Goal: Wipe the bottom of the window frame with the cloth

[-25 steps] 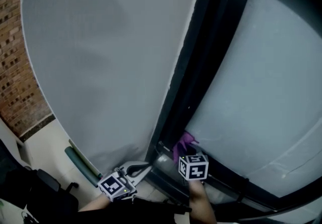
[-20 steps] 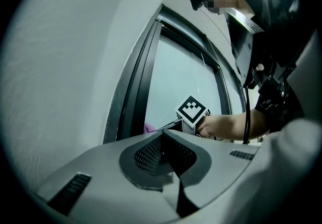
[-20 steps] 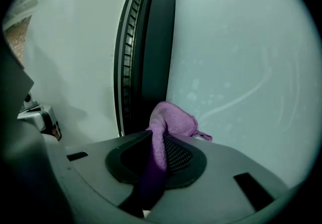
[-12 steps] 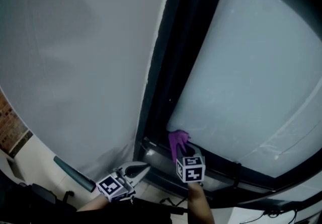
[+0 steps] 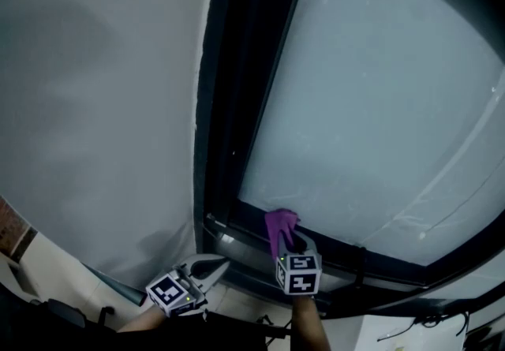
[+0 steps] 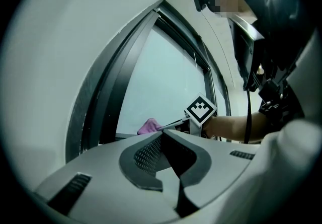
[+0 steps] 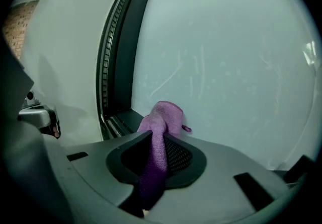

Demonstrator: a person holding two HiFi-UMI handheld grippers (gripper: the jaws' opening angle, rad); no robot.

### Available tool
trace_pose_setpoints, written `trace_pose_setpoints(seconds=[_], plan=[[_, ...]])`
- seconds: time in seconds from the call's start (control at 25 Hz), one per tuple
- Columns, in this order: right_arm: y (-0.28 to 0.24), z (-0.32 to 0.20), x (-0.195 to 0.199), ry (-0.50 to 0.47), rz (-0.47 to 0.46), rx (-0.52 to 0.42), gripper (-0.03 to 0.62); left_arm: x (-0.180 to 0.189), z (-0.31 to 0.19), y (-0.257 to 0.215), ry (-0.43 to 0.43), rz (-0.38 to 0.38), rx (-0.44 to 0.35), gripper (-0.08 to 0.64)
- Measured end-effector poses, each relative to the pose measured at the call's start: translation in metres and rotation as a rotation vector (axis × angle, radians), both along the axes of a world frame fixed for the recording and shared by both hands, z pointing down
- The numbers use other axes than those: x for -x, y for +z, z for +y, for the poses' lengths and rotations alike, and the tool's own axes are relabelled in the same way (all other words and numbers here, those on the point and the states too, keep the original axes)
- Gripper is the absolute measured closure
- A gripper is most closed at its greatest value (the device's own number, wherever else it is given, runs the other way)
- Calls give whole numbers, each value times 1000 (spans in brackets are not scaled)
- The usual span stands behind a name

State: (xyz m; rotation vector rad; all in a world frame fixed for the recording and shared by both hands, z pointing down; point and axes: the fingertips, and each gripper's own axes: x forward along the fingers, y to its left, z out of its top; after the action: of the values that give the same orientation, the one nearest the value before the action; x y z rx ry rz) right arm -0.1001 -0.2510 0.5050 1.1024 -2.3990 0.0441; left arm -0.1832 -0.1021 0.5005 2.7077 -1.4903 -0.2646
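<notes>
Head view: a dark window frame (image 5: 237, 144) stands between a pale wall (image 5: 95, 105) and frosted glass (image 5: 379, 105), with the purple cloth (image 5: 279, 225) at its bottom rail near the left corner. Left gripper view: the left gripper (image 6: 162, 135) has its jaws together with nothing between them. Right gripper view: the right gripper (image 7: 153, 140) clamps the cloth, whose long axis runs along the jaws, its bunched end pointing at and touching the glass.

Count: 1 purple cloth (image 7: 160, 117). 2 grippers: left gripper (image 5: 211, 266), right gripper (image 5: 287, 240). 2 marker cubes: left cube (image 5: 167, 292), right cube (image 5: 299, 274). 1 window frame (image 5: 237, 105), 1 glass pane (image 5: 371, 105). 1 white panel (image 5: 95, 105), probably wall, too dim to confirm.
</notes>
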Motion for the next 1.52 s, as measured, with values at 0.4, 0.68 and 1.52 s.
trace_pose_setpoints(seconds=[0.4,0.68,1.52], plan=[[0,-8,-57,83,-57,-2,520,-40,-20,-1,71,-9,0,558],[-5,-7,-90,190,-138,4,520,-56,-27,-1,127,-34,18,559],[-6,-13,-160,429,-262,-62,520,-88,-40,-1,201,19,11,559]])
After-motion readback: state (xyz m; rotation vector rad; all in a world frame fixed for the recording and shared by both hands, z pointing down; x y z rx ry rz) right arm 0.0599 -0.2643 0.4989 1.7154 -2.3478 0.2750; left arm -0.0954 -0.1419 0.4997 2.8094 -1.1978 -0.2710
